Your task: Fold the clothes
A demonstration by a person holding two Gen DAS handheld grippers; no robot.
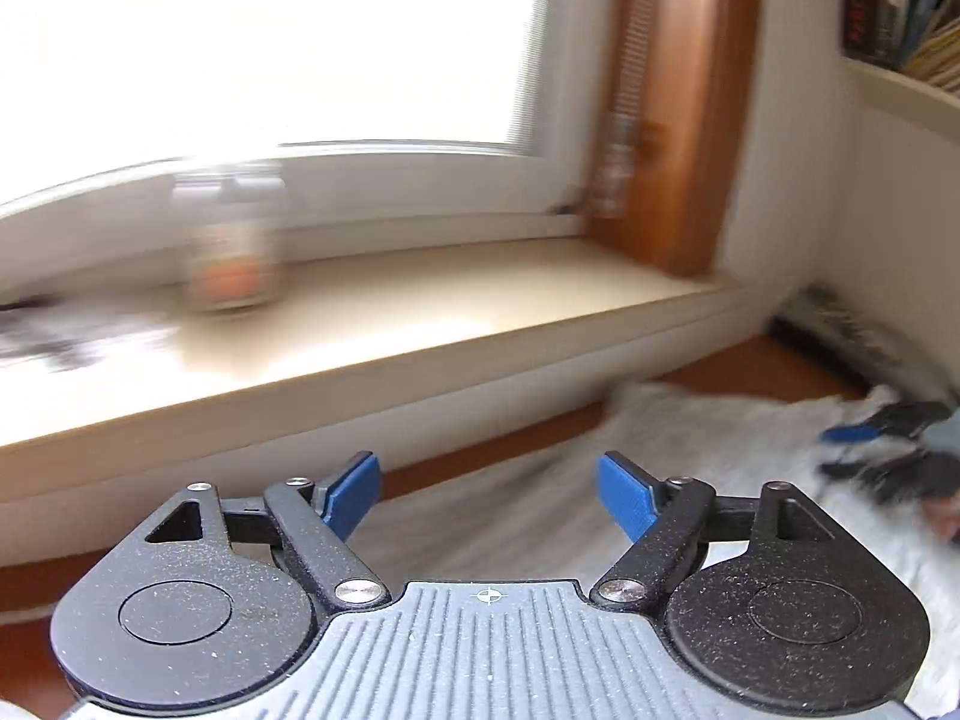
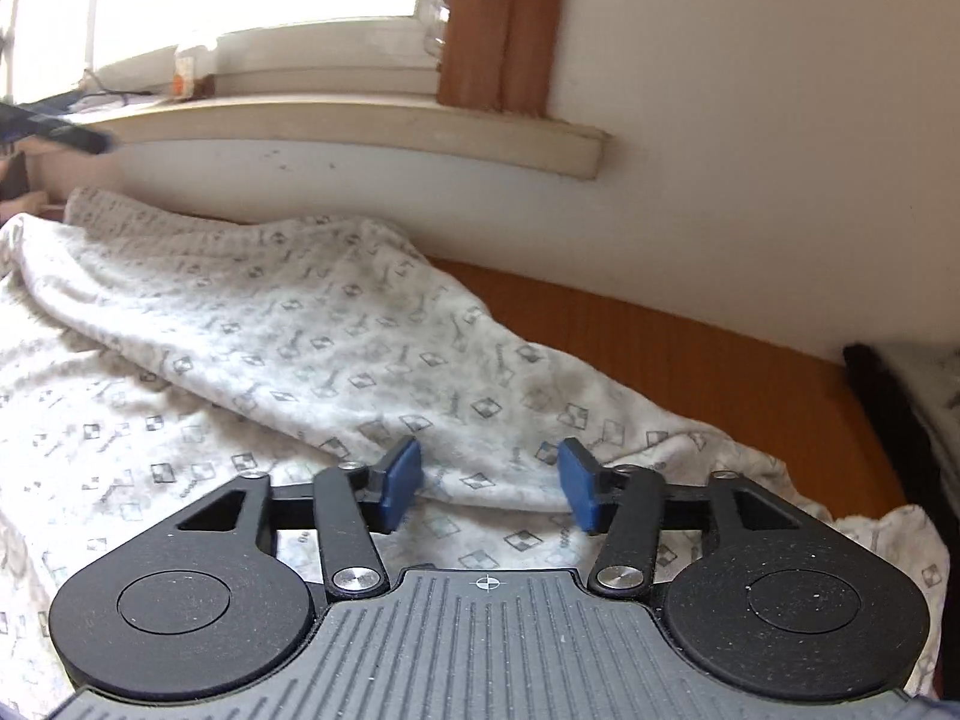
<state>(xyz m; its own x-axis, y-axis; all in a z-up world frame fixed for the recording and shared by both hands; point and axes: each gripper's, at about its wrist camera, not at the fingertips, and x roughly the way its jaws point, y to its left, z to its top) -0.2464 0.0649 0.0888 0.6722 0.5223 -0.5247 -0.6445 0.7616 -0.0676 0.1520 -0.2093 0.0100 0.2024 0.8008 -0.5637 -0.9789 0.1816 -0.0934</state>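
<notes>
A white garment with a small grey print (image 2: 312, 336) lies spread on a wooden table (image 2: 690, 354), one part folded over the rest. My right gripper (image 2: 489, 486) is open just above the folded edge, blue pads either side of it, holding nothing. My left gripper (image 1: 489, 495) is open and empty, raised above the table and facing the window sill; the view is motion-blurred. The garment shows blurred at lower right in the left wrist view (image 1: 690, 456), with the right gripper (image 1: 888, 450) over it. The left gripper shows at the far left of the right wrist view (image 2: 54, 126).
A window sill (image 1: 420, 312) runs along the table's back edge, with a jar (image 1: 231, 240) on it. A brown curtain (image 2: 498, 24) hangs at the window. A dark-edged object (image 2: 888, 396) lies at the table's right. Books (image 1: 906, 0) stand on a shelf at upper right.
</notes>
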